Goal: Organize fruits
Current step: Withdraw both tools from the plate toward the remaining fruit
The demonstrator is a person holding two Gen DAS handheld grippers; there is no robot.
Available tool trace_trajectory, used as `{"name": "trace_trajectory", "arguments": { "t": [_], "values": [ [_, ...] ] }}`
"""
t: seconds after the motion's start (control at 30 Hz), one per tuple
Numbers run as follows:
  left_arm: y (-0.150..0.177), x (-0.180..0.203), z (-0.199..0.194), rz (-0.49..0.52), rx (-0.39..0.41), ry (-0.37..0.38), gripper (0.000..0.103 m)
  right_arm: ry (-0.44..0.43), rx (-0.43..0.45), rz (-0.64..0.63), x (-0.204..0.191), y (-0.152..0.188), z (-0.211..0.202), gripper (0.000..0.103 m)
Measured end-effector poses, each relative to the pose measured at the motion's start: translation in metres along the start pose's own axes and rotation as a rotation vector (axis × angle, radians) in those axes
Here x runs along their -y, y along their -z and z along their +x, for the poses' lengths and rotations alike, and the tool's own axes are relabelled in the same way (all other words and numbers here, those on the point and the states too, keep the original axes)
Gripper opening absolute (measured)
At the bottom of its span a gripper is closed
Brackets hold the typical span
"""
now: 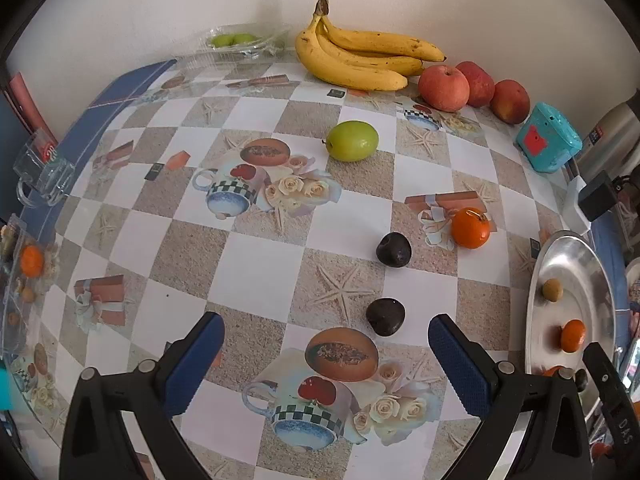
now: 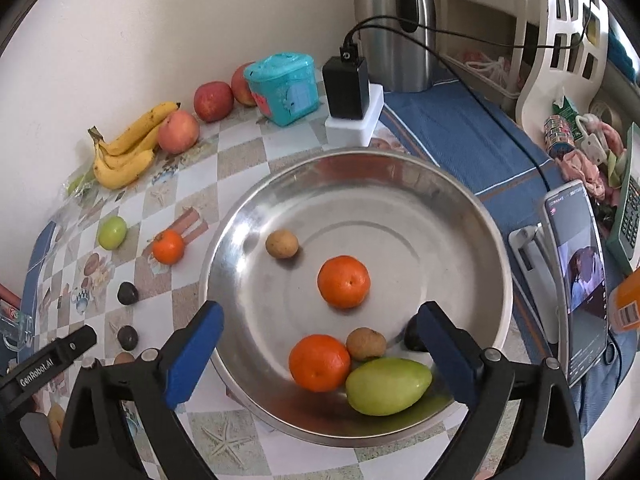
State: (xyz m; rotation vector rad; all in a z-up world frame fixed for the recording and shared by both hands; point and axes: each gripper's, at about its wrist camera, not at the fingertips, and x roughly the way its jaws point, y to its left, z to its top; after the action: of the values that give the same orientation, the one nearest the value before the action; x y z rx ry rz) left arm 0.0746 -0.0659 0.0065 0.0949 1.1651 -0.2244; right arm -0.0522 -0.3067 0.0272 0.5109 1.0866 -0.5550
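With the right gripper (image 2: 320, 350) spread empty above the round steel bowl (image 2: 496, 240) at the table's right edge, the left gripper (image 1: 326, 354), also apart, must close on the nearest dark plum (image 1: 386, 317).
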Motion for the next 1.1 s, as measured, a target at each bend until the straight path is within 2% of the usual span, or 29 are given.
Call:
{"name": "trace_trajectory", "arguments": {
  "t": [0.23,0.4,0.63,0.93,1.1],
  "values": [
    [-0.001,0.0,-0.001,0.017,-0.001,-0.007,0.103,0.011,0.006,-0.04,-0.008,0.002,0.001,0.097],
    [-0.003,-0.009,-0.003,0.019,0.008,-0.011,0.103,-0.032,0.016,-0.066,-0.021,0.003,0.0,0.097],
    [-0.007,-0.036,-0.005,-0.044,0.007,-0.01,0.103,-0.064,0.026,-0.136,-0.056,0.009,-0.004,0.097],
    [-0.013,-0.072,-0.007,-0.127,0.014,-0.006,0.103,-0.179,-0.043,-0.303,-0.118,0.024,0.007,0.097],
    [-0.016,-0.093,-0.007,-0.168,0.018,-0.015,0.103,-0.17,-0.054,-0.356,-0.145,0.034,0.013,0.097]
  ]
}}
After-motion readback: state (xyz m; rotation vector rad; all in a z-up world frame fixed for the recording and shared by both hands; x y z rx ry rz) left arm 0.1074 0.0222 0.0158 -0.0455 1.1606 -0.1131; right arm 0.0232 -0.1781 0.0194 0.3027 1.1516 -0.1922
